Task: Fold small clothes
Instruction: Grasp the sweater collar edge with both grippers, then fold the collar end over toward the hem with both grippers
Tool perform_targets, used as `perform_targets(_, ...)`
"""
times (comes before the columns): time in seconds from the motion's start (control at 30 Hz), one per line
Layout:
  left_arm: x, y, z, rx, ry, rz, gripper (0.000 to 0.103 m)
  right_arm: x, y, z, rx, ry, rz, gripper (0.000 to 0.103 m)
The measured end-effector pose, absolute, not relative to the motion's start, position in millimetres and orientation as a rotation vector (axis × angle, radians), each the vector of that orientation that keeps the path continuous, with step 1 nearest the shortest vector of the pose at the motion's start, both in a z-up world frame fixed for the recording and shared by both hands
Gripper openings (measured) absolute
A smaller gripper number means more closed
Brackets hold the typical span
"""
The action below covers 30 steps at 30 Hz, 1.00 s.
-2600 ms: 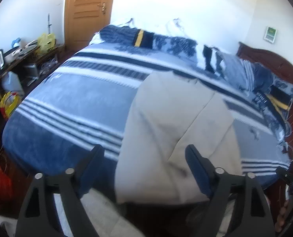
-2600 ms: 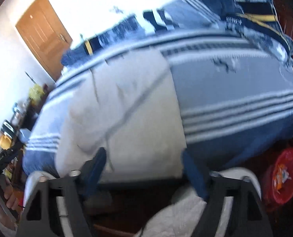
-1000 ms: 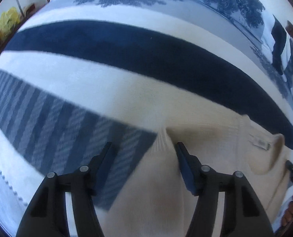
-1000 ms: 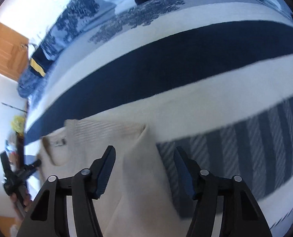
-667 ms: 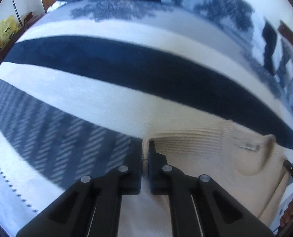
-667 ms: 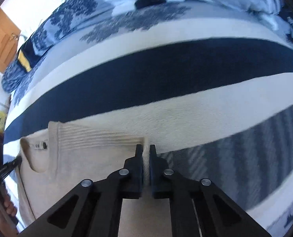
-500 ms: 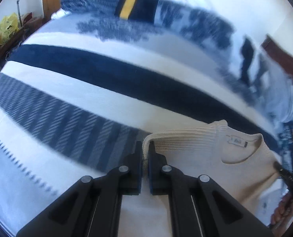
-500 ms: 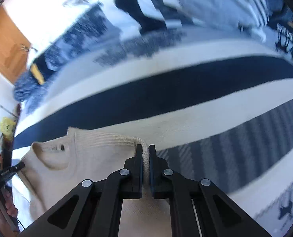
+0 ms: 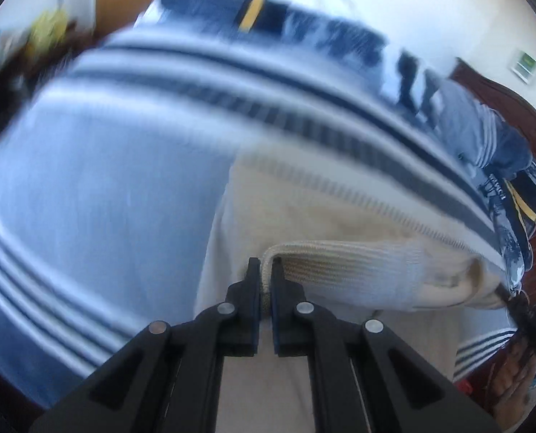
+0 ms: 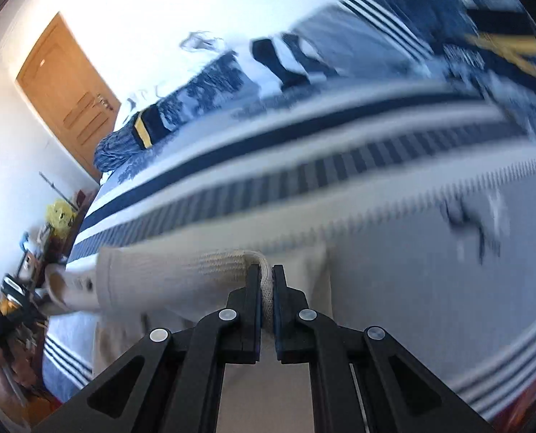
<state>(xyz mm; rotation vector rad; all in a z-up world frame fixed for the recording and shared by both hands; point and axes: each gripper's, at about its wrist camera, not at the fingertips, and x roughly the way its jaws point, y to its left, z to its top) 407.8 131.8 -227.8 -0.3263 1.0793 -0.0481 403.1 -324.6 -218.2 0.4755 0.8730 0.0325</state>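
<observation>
the left gripper (image 9: 264,270) is pinching one corner of the cream sweater (image 9: 343,270), its two black fingers (image 9: 251,288) pressed almost together with only the ribbed knit edge showing between them. the right gripper (image 10: 266,281) is doing the same at the other corner of the sweater (image 10: 181,274), its jaws closed to a thin slit on the ribbed edge. the sweater is lying on the striped bedspread (image 9: 98,187), near the side of the bed closest to both cameras, with the gripped ribbed band raised and stretching across between the two grippers above the rest of the cloth. in the left wrist view the band is running off to the right, toward the right gripper (image 9: 524,310) at the frame's edge. in the right wrist view the band is running off to the left. the bedspread (image 10: 394,238) is looking streaked with blur in both views. a heap of blue patterned bedding (image 10: 210,86) is sitting along the far side of the bed, and a brown wooden door (image 10: 69,97) is standing in the wall beyond it.
</observation>
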Motion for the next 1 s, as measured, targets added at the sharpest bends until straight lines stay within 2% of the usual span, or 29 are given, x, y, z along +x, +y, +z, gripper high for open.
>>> perform_targets(0.07, 386, 129, -255, -0.327, 1.088, -0.027, 0.006, 382, -317, -248, 0.459, 0.9, 0.001, 0.005)
perform_targets(0.13, 363, 125, -280, -0.267, 1.106, 0.02, 0.02, 368, -310, -275, 0.421, 0.917, -0.011, 0.008)
perform_targets(0.17, 352, 127, -291, -0.274, 1.138, 0.047, 0.022, 356, -309, -291, 0.412, 0.942, -0.038, 0.011)
perform_targets(0.27, 308, 142, -295, -0.422, 1.118, 0.024, 0.031, 326, -312, -286, 0.506, 0.946, 0.004, 0.019)
perform_targets(0.3, 300, 144, -291, -0.433, 1.115, 0.033, 0.038, 316, -312, -275, 0.504, 0.915, 0.023, 0.029)
perform_targets(0.33, 296, 145, -285, -0.438, 1.11, 0.029, 0.041, 304, -312, -265, 0.504, 0.885, 0.03, 0.06)
perform_targets(0.37, 295, 145, -278, -0.446, 1.097, 0.016, 0.041, 292, -312, -260, 0.524, 0.86, 0.046, 0.077)
perform_targets(0.47, 296, 142, -256, -0.489, 1.041, -0.016, 0.057, 273, -308, -269, 0.635, 0.888, 0.133, 0.077)
perform_targets(0.5, 299, 141, -254, -0.516, 1.037, -0.024, 0.067, 272, -307, -274, 0.669, 0.911, 0.138, 0.077)
perform_targets(0.53, 303, 141, -254, -0.541, 1.042, -0.034, 0.07, 272, -304, -280, 0.706, 0.933, 0.15, 0.077)
perform_targets(0.83, 360, 146, -287, -0.673, 1.157, 0.004, 0.069, 326, -301, -330, 0.899, 1.083, 0.174, 0.077)
perform_targets(0.87, 369, 145, -290, -0.684, 1.163, 0.007, 0.067, 334, -304, -336, 0.929, 1.094, 0.163, 0.074)
perform_targets(0.9, 376, 145, -293, -0.685, 1.172, 0.003, 0.054, 340, -307, -340, 0.946, 1.092, 0.161, 0.071)
perform_targets(0.93, 383, 144, -297, -0.679, 1.193, 0.002, 0.035, 347, -309, -342, 0.951, 1.09, 0.157, 0.06)
perform_targets(0.97, 391, 144, -302, -0.676, 1.22, 0.002, 0.026, 351, -311, -343, 0.941, 1.096, 0.146, 0.044)
perform_targets(1.0, 396, 145, -306, -0.693, 1.24, -0.013, 0.011, 356, -313, -344, 0.923, 1.114, 0.114, 0.034)
